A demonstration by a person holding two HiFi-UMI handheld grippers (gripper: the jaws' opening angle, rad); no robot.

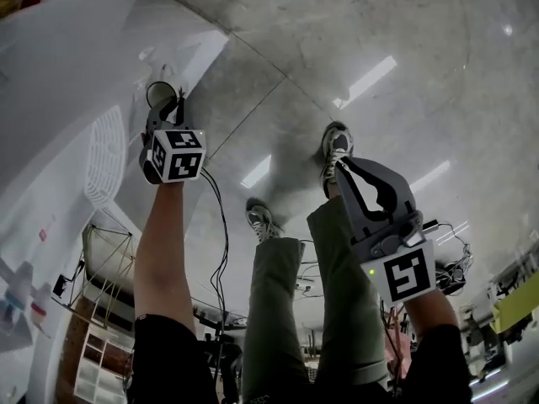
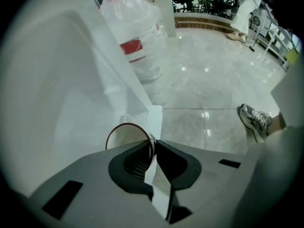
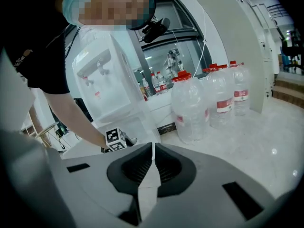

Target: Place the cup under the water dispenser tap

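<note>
- The left tool [image 2: 154, 146] is pinching narrowly on the wall of the cup [image 2: 127, 137], with one jaw sitting inside the rim and the other outside it.
- The cup is hanging from that grip with its open mouth facing back at the tool. Its long axis is therefore running roughly along the tool's own steep downward line, so I judge it close to upright.
- Just beyond the cup, the white body of the water dispenser [image 3: 102, 87] is filling the left gripper view.
- In the right gripper view, the left tool is sitting low in front of the dispenser, with the taps [image 3: 100, 70] lying higher up its face. The coming move is probably calling for a lift up and in.
- The right tool [image 3: 153, 148] is staying well apart, its jaws meeting on nothing, so the left is the nearer.
- Water bottles [image 3: 190, 108] are standing on the floor beside the dispenser.
</note>
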